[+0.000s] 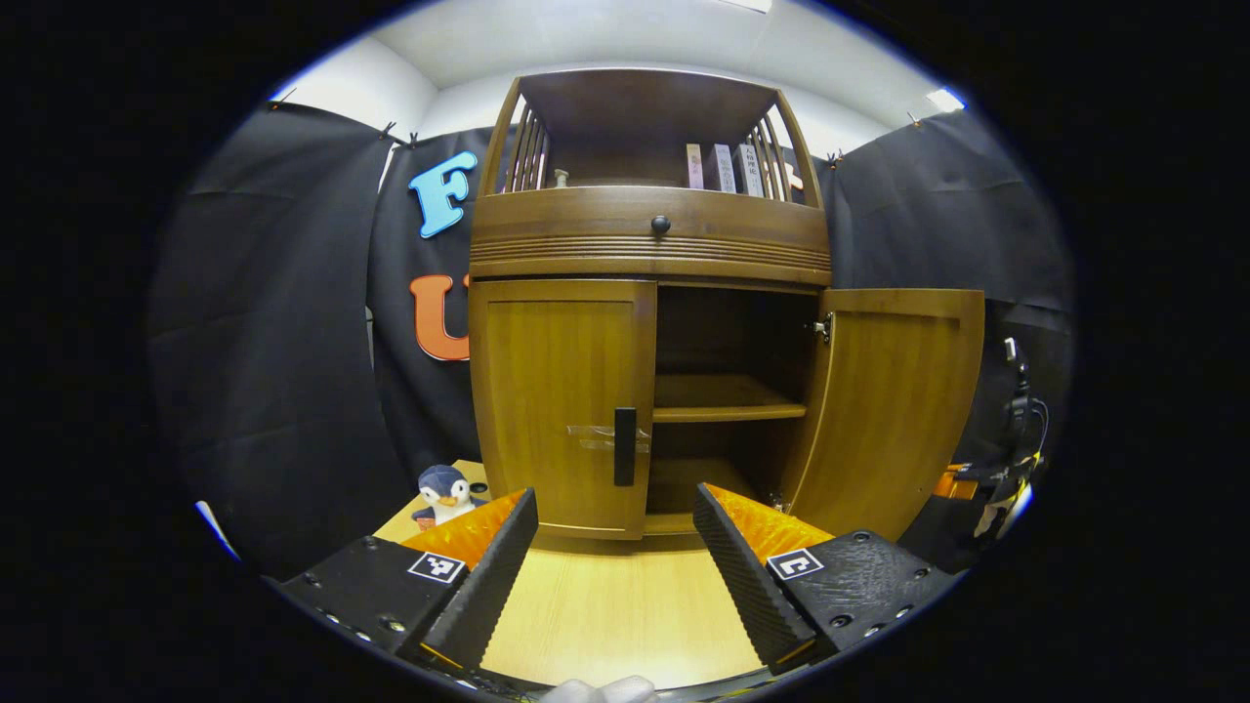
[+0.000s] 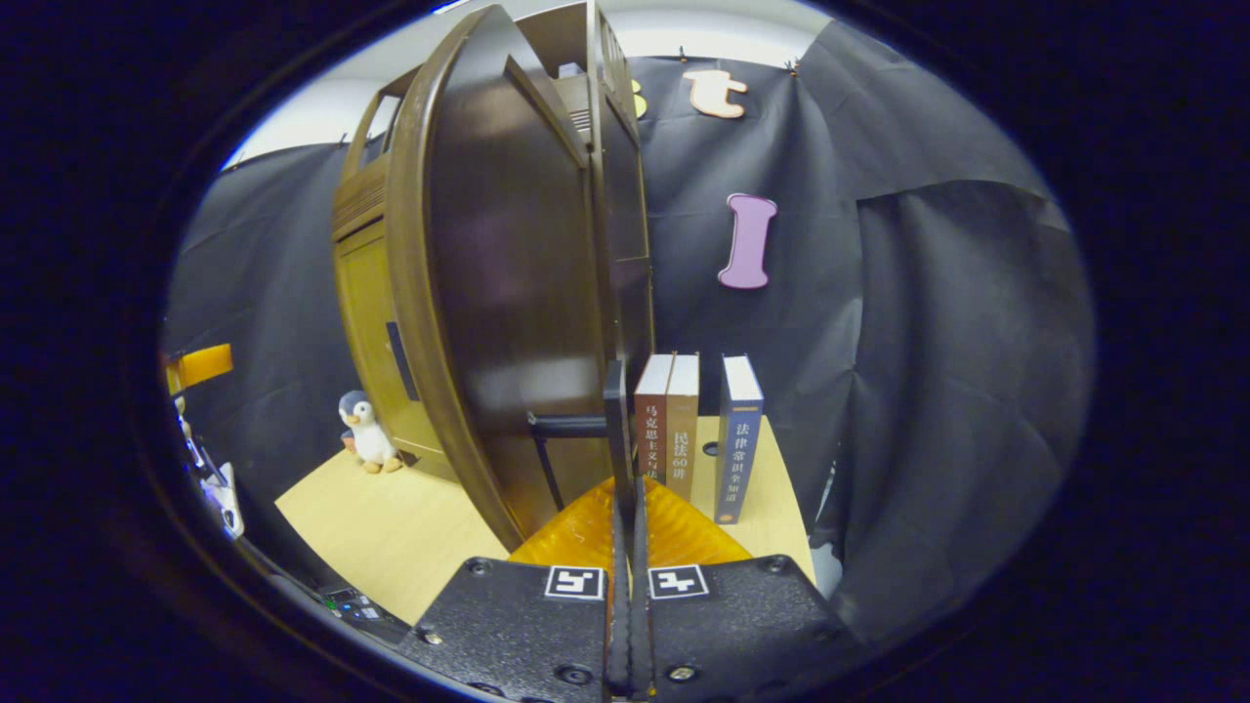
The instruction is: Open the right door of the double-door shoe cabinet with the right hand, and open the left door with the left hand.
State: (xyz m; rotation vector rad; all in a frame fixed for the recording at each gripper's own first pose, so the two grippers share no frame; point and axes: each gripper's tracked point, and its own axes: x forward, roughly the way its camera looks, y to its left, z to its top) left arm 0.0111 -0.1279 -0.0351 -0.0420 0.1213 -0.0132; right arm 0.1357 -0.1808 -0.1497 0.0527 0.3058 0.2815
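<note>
Shoe cabinet [image 1: 649, 244] stands at the back of the tabletop [image 1: 625, 605], against the black cloth wall. Its right door [image 1: 894, 410] is swung wide open, and its left door [image 1: 562, 405] is closed, with a dark handle [image 1: 625, 446] on it. The left gripper [image 1: 615, 561] sits in front of the left door with its jaws open and holding nothing. The right gripper [image 2: 627, 517] has its jaws pressed together on the thin right door handle [image 2: 615, 430]. A toy penguin [image 1: 444, 493] sits by the cabinet's left side. Three books [image 2: 698, 434] stand near the tabletop's back edge.
</note>
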